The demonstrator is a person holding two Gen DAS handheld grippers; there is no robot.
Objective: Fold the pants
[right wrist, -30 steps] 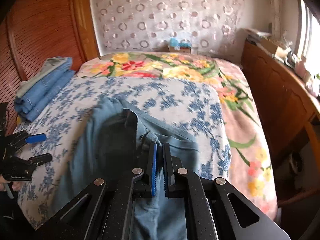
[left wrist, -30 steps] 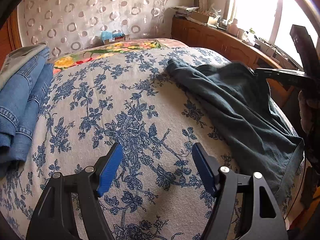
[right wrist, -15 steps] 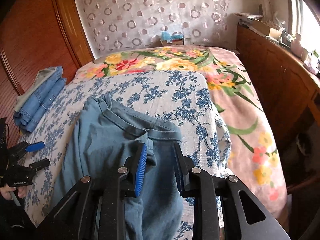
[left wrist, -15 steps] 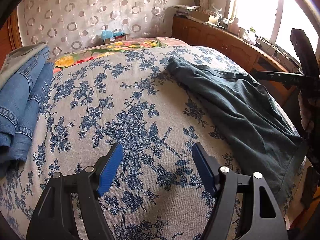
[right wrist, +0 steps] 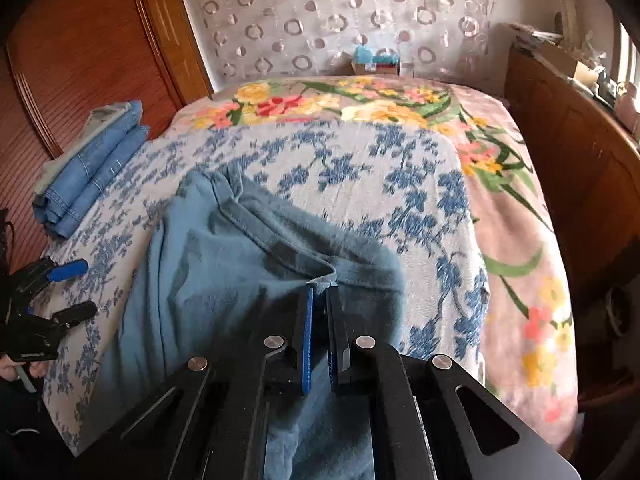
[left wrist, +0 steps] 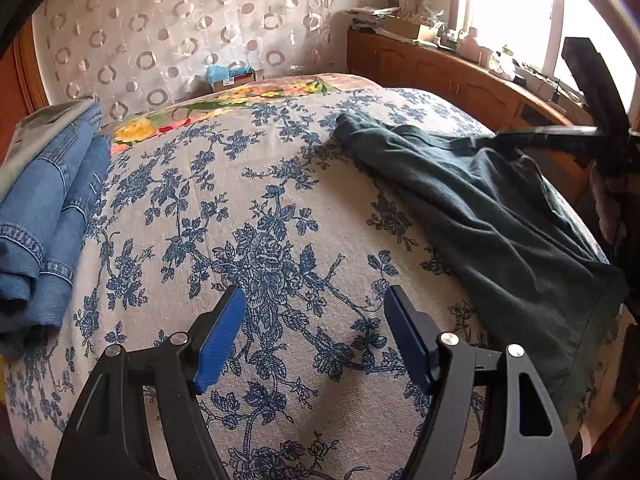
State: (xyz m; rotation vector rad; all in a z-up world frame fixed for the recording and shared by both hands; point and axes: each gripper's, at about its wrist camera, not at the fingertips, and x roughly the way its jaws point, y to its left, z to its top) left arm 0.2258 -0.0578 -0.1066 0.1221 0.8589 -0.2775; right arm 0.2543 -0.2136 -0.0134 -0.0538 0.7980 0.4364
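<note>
Right wrist view: right gripper [right wrist: 319,300] pinches the pants [right wrist: 224,272] waistband; left gripper [left wrist: 314,336] gapes empty. That thin bite may slip when pulled.

Ahead of me a bed [left wrist: 280,208] in blue-flowered cloth runs to a circle-patterned curtain [left wrist: 160,32]. A wooden cabinet [left wrist: 440,72], cluttered on top, stands under the bright window [left wrist: 508,4]; wood panelling [right wrist: 88,52] lines the other side.
</note>
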